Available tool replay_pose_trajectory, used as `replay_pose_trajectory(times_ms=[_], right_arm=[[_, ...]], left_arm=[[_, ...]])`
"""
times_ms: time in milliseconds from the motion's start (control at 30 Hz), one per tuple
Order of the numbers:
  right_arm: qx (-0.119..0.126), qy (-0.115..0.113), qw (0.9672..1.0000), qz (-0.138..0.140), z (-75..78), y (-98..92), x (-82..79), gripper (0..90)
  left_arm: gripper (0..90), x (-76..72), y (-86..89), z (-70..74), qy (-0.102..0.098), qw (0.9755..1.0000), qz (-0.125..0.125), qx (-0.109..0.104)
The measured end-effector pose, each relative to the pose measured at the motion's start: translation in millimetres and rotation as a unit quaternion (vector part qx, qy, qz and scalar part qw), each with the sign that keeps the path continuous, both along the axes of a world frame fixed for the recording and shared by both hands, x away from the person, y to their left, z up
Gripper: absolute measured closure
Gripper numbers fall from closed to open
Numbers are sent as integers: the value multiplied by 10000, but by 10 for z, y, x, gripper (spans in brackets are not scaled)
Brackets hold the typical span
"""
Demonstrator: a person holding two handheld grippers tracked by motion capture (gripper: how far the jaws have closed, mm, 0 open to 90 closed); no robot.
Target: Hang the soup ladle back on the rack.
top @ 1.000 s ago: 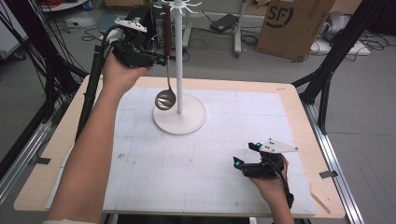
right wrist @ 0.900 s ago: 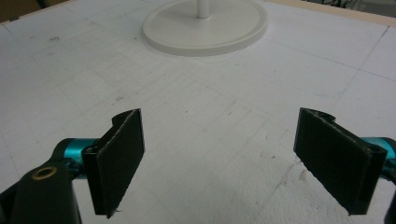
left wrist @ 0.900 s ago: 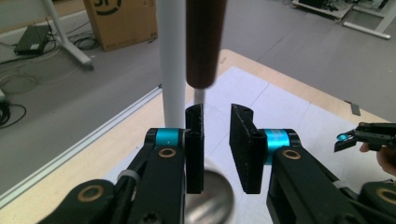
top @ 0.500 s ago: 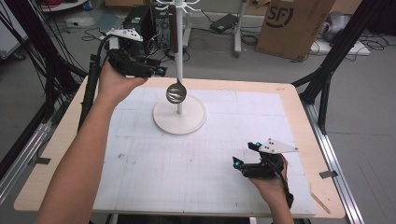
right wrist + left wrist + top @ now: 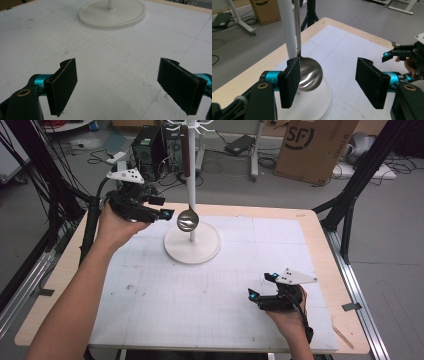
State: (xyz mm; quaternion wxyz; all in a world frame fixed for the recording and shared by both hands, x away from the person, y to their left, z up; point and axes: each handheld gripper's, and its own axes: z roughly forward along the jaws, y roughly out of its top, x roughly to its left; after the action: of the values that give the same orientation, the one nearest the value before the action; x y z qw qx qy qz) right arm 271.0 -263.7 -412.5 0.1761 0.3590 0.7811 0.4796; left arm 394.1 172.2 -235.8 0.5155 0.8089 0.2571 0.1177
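Observation:
A metal ladle (image 5: 188, 220) with a dark handle hangs from the top of a white hook stand (image 5: 190, 180), whose round base (image 5: 192, 245) sits on the white mat. My left gripper (image 5: 167, 212) hovers just left of the ladle's bowl. Its jaws have just been opening and stand apart. In the left gripper view the bowl (image 5: 310, 73) hangs free beside the left jaw of this gripper (image 5: 328, 82), and nothing presses on it. My right gripper (image 5: 261, 287) rests low at the near right, open and empty (image 5: 125, 85), facing the stand's base (image 5: 112, 13).
The white gridded mat (image 5: 150, 295) covers a wooden table (image 5: 330, 255). Black frame legs (image 5: 350, 205) rise at the right edge. A cardboard box (image 5: 312, 145), a computer tower (image 5: 150, 145) and cables lie on the floor behind.
My left gripper has let go of the ladle's handle, opened, and dropped down and to the left. The ladle now hangs on the stand. The right hand has not moved.

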Motion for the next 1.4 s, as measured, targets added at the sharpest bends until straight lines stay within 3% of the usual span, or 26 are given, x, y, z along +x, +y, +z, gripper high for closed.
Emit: replay_pose_trajectory(times_ms=[833, 1400], right_arm=[[-29, 59, 10000, 39, -20, 47, 1, 150], [-10, 56, 10000, 67, -33, 52, 10, 150]], left_arm=[[151, -413, 130, -607, 55, 9996, -237, -108], [34, -634, 98, -1147, 285, 9991, -246, 177]])
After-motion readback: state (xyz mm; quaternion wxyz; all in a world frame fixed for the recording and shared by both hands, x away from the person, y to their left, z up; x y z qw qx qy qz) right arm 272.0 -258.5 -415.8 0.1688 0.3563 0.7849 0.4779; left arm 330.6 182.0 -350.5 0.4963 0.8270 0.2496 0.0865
